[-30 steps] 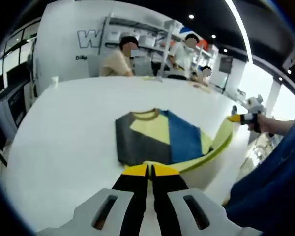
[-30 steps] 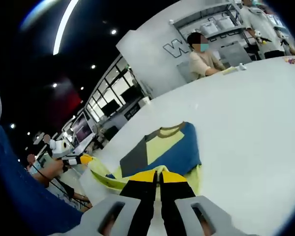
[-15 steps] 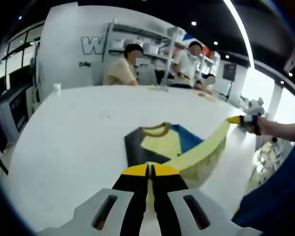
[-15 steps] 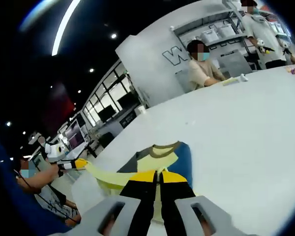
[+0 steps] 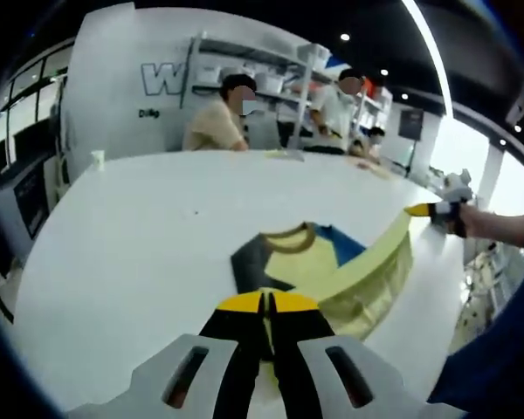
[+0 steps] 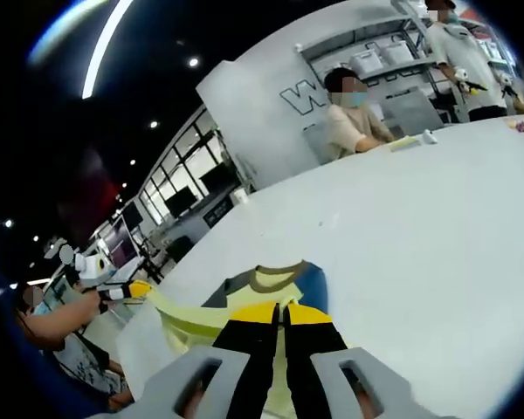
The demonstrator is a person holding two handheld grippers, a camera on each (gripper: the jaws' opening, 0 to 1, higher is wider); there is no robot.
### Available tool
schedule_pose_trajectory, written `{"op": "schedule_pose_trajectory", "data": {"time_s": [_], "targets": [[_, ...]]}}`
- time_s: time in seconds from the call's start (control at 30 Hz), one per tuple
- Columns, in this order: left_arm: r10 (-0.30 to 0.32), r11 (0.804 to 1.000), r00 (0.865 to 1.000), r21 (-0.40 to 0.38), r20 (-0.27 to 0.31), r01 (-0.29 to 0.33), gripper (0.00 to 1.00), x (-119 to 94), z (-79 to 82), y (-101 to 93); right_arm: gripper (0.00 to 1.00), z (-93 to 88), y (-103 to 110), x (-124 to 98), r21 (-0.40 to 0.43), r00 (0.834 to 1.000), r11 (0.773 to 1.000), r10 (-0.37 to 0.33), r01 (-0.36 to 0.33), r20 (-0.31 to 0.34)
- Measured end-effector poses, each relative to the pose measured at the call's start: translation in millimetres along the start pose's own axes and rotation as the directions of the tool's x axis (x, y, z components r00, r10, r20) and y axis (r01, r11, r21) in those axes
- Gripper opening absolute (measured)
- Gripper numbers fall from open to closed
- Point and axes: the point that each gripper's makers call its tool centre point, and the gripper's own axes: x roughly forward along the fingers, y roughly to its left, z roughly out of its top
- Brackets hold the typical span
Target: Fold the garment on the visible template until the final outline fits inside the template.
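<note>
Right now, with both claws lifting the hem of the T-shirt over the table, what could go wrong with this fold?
1. The yellow hem hangs stretched between the left claw and the right claw; uneven tension may skew the fold.
2. The T-shirt lies close to the white table edge; pulling might drag it off.
3. No template outline is discernible, so fit may be misjudged.

Bright ceiling strip lights (image 5: 426, 52) wash the white table (image 5: 140, 227) evenly (shadows are faint), while fisheye bending and softness blur both views' edges.
</note>
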Motion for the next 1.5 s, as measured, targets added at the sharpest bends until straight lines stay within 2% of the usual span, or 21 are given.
{"op": "schedule_pose_trajectory", "data": {"time_s": [0.5, 0.77, 1.07, 1.23, 1.5], "targets": [[0.022, 0.999, 1.000, -0.039, 0.001, -0.021, 0.00, 40.2, 15.3, 28.6, 0.00, 19.6, -28.1, 41.8, 0.019, 1.000, 1.000, -0.021, 0.021, 0.008], [0.026, 0.999, 1.000, -0.033, -0.004, -0.026, 0.00, 59.9, 21.2, 40.1, 0.00, 18.5, -45.4, 58.4, 0.037, 0.999, 0.999, -0.039, 0.039, 0.005], [0.028, 0.999, 0.999, -0.045, -0.018, -0.029, 0.00, 85.3, 18.4, 51.9, 0.00, 16.4, -65.6, 76.3, 0.065, 0.998, 0.996, -0.059, 0.059, -0.007], [0.032, 0.998, 0.999, -0.053, -0.022, -0.033, 0.00, 93.4, 16.8, 57.5, 0.00, 17.9, -68.4, 85.3, 0.067, 0.998, 0.996, -0.062, 0.062, -0.010], [0.040, 0.997, 0.999, -0.062, -0.014, -0.041, 0.00, 108.0, 25.9, 68.7, 0.00, 27.3, -75.0, 104.2, 0.070, 0.998, 0.996, -0.064, 0.064, -0.001]]}}
